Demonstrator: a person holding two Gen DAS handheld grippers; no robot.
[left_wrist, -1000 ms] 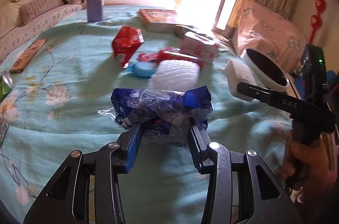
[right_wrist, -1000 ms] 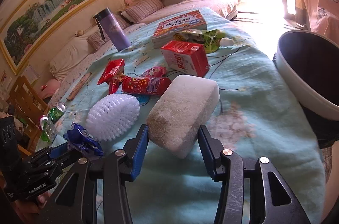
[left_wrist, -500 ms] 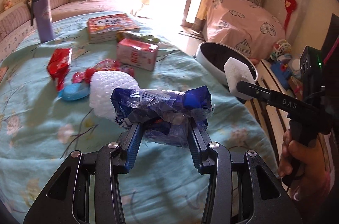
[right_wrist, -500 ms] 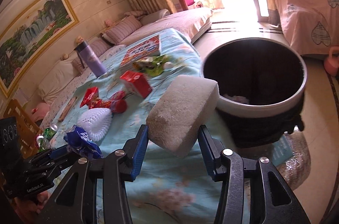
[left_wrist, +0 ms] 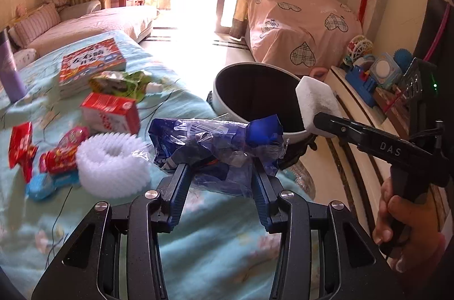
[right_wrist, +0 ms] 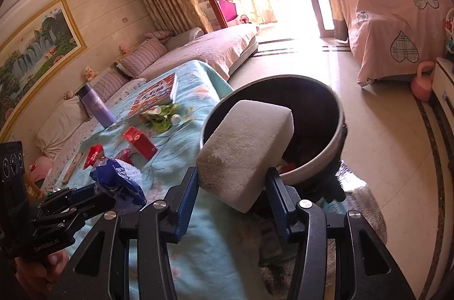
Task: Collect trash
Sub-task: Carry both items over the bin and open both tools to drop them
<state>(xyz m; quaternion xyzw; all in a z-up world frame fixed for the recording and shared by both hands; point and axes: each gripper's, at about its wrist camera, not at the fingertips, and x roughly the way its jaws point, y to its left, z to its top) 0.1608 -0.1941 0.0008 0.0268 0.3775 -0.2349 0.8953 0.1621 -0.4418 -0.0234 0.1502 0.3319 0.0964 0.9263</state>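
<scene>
My left gripper (left_wrist: 220, 172) is shut on a crumpled blue and clear plastic wrapper (left_wrist: 218, 138) and holds it above the bed's edge, near the bin. My right gripper (right_wrist: 231, 185) is shut on a white sponge block (right_wrist: 244, 149), held over the near rim of the round black bin with a white rim (right_wrist: 320, 161). The bin (left_wrist: 224, 107) stands on the floor beside the bed. In the left wrist view the sponge (left_wrist: 315, 101) sits at the bin's right rim. In the right wrist view the wrapper (right_wrist: 116, 181) shows at the lower left.
On the teal bedspread (left_wrist: 198, 257) lie a white brush (left_wrist: 113, 166), a red carton (left_wrist: 110, 112), red snack wrappers (left_wrist: 62, 152), a green packet (left_wrist: 119, 83), a book (left_wrist: 90, 61) and a purple flask (left_wrist: 8, 67). A low cabinet with toys (left_wrist: 369, 78) stands on the right.
Both grippers have swung right, from over the bed toward the bin, still holding their loads. The sponge has moved from beside the bin to over its rim.
</scene>
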